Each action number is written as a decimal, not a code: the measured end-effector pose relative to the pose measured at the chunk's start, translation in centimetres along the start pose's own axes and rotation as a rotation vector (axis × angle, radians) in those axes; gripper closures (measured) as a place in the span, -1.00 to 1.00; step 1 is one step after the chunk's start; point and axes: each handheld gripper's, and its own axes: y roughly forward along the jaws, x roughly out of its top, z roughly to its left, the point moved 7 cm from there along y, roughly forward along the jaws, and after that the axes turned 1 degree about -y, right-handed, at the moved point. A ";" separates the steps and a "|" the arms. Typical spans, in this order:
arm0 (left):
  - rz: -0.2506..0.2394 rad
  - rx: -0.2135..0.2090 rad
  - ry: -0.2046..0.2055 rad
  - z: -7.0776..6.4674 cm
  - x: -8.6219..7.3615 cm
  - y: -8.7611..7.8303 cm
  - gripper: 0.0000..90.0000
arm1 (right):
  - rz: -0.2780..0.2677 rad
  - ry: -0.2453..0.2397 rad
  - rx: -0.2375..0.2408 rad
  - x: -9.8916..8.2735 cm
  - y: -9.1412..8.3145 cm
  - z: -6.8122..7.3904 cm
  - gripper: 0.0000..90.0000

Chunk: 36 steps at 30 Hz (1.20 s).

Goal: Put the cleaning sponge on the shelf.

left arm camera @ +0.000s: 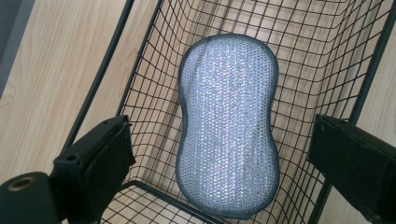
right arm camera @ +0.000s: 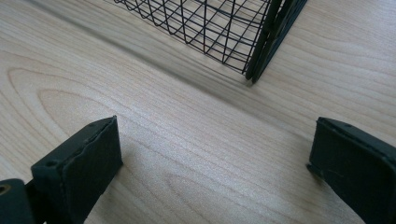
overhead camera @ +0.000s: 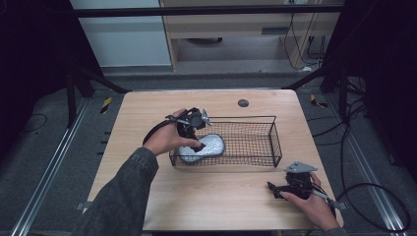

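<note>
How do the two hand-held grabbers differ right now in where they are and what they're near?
The left gripper hangs over the wire basket, jaws pointing down at the silvery scrubbing pad lying inside; the right gripper rests low on the bare table, outside the basket's near corner. The pad lies between the left jaws, untouched; nothing lies between the right jaws. Both stand open, and both have black jaws.

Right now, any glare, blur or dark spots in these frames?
High view: table evenly lit, surroundings fall to black, picture soft. Left gripper view: silver scrub pad sparkles without washing out; wire basket sharp. Right gripper view: the basket throws a soft shadow on the wood; right gripper jaws dark, near edges slightly soft.
</note>
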 end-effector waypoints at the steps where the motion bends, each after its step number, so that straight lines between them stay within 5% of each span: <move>1: -0.001 -0.002 0.000 0.0 0.0 0.0 -0.86 | 0.000 0.002 0.002 0.0 0.0 0.0 -0.94; 27: -0.033 -0.016 0.008 -0.8 -0.4 -1.2 -0.86 | 0.003 0.009 0.002 0.0 0.0 0.1 -0.94; 36: -0.053 -0.005 -0.028 -0.3 -1.7 -2.2 -0.87 | 0.002 0.011 0.004 0.0 0.0 0.1 -0.94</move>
